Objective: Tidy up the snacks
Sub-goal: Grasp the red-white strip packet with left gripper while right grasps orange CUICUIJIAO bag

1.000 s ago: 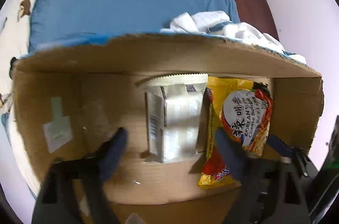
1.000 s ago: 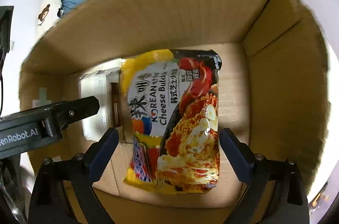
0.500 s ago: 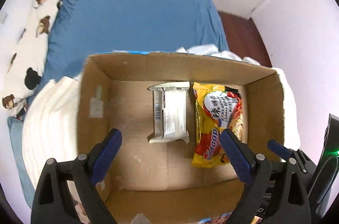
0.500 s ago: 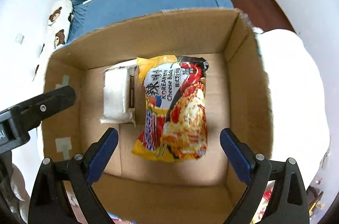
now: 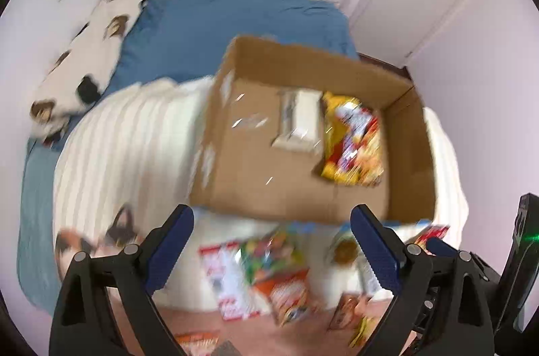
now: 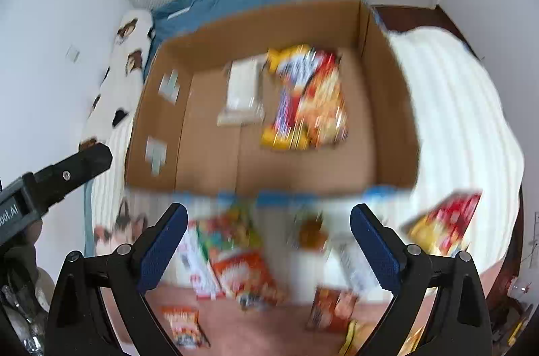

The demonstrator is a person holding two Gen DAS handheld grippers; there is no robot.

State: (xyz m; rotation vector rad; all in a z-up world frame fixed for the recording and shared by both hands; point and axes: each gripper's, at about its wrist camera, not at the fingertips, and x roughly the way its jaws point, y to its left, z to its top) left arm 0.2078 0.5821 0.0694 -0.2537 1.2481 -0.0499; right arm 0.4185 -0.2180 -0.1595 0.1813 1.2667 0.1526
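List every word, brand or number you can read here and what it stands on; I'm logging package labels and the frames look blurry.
"bot.AI": on the body of the left claw, cut off by the edge of the right wrist view.
Yellow noodle packet in the cardboard box: print too blurred to read.
White packet: nothing readable.
Loose snack packets in front of the box: too blurred to read.

I hold my left gripper (image 5: 271, 243) and my right gripper (image 6: 267, 239) side by side, both with jaws spread wide and empty
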